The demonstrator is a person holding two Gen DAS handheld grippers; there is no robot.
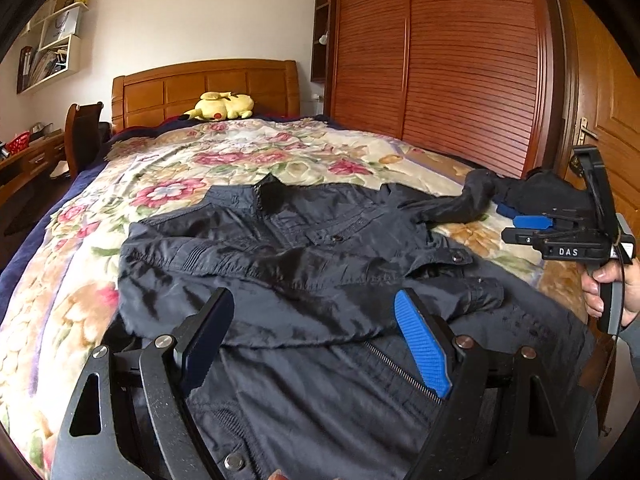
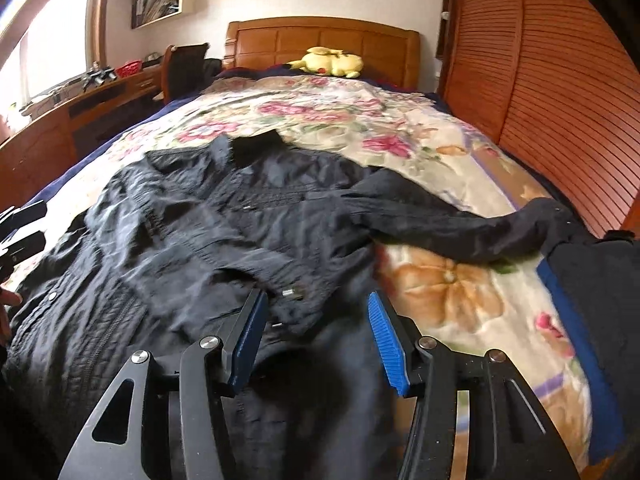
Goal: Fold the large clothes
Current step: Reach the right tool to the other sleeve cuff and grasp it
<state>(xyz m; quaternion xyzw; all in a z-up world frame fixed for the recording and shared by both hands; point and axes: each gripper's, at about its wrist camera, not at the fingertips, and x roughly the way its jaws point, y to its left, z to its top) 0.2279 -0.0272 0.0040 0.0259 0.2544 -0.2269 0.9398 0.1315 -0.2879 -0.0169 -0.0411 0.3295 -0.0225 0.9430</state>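
A dark navy jacket [image 1: 304, 256] lies spread on the floral bedspread [image 1: 224, 152], collar toward the headboard. Its left sleeve is folded across the chest; the other sleeve [image 2: 460, 224] stretches out to the right. My left gripper [image 1: 316, 316] is open and empty, hovering over the jacket's lower front near the zipper [image 1: 400, 372]. My right gripper [image 2: 316, 320] is open and empty above the jacket's right side [image 2: 224, 232]. It also shows in the left wrist view [image 1: 532, 228], held sideways at the bed's right edge.
A yellow plush toy [image 1: 222, 106] lies by the wooden headboard [image 1: 208, 84]. A slatted wooden wardrobe [image 1: 440, 60] runs along the bed's right side. A desk [image 2: 80, 100] and chair [image 1: 82, 132] stand left of the bed. Dark clothing [image 2: 600, 280] lies at the right edge.
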